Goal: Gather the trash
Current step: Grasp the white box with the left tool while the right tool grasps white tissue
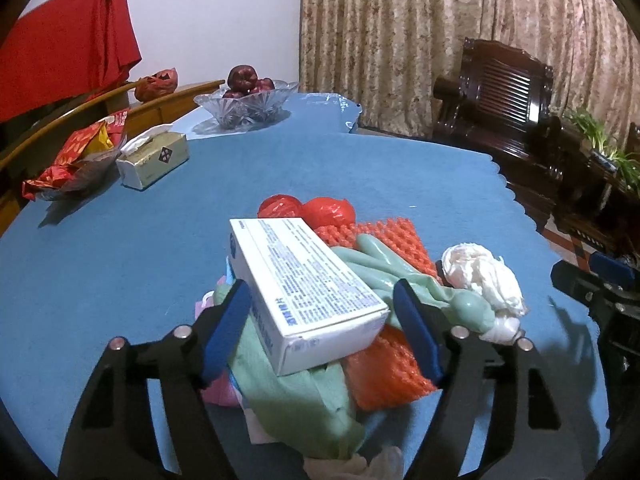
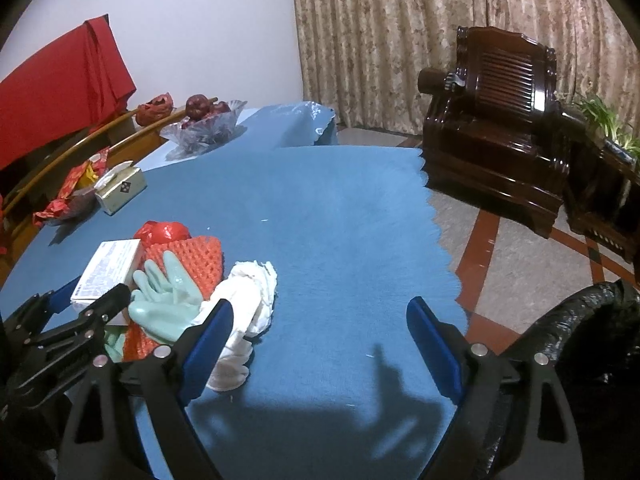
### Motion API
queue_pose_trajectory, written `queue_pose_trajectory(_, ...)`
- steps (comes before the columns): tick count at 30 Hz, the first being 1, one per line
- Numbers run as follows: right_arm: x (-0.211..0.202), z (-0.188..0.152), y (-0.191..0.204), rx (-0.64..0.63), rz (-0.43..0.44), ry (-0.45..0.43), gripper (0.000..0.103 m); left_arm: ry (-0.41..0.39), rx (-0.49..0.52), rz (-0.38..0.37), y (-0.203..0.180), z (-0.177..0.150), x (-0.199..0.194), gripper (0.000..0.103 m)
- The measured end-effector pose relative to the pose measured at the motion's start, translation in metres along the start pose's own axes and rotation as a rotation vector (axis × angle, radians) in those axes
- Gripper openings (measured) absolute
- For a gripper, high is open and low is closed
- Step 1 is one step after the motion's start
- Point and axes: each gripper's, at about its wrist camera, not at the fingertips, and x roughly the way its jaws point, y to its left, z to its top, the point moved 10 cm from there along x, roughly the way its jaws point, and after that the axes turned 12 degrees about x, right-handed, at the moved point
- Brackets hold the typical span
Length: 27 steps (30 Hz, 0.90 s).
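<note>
A heap of trash lies on the blue tablecloth (image 1: 120, 272). A white printed box (image 1: 304, 288) tops it, over a pale green rubber glove (image 1: 404, 276), orange foam netting (image 1: 388, 372), a red plastic bag (image 1: 320, 208) and crumpled white tissue (image 1: 484, 276). My left gripper (image 1: 322, 328) is open with its blue pads on either side of the box's near end, not pressing it. My right gripper (image 2: 320, 344) is open and empty over bare cloth, right of the tissue (image 2: 248, 304). The box (image 2: 108, 272) and glove (image 2: 168, 300) also show in the right wrist view.
A tissue box (image 1: 154, 158), a snack wrapper dish (image 1: 76, 160) and a glass fruit bowl (image 1: 248, 104) stand at the far left. A black trash bag (image 2: 592, 344) sits off the table's right edge. A dark wooden armchair (image 2: 496, 120) stands beyond.
</note>
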Motion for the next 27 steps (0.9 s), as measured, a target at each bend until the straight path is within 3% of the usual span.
queue_pose_trajectory(14, 0.034, -0.019, 0.035, -0.045, 0.053, 0.091, 0.077, -0.021, -0.045, -0.027, 0.013, -0.004, -0.008, 0.066)
queue_pose_trajectory(17, 0.040, -0.019, 0.041, -0.041, 0.079, 0.110, 0.060, -0.024, -0.046, -0.038, 0.011, -0.003, -0.008, 0.065)
queue_pose_trajectory(19, 0.042, -0.020, 0.046, -0.043, 0.118, 0.136, 0.036, -0.024, -0.044, -0.046, 0.010, -0.002, -0.008, 0.065)
queue_pose_trajectory(21, 0.041, -0.021, 0.051, -0.035, 0.166, 0.157, 0.020, -0.025, -0.045, -0.053, 0.010, -0.002, -0.008, 0.065)
queue_pose_trajectory(23, 0.038, -0.021, 0.053, -0.047, 0.173, 0.152, 0.012, -0.031, -0.050, -0.061, 0.011, 0.000, -0.009, 0.065)
queue_pose_trajectory(27, 0.024, -0.013, 0.047, -0.026, 0.182, 0.122, 0.010, -0.049, -0.054, -0.072, 0.011, 0.005, -0.016, 0.064)
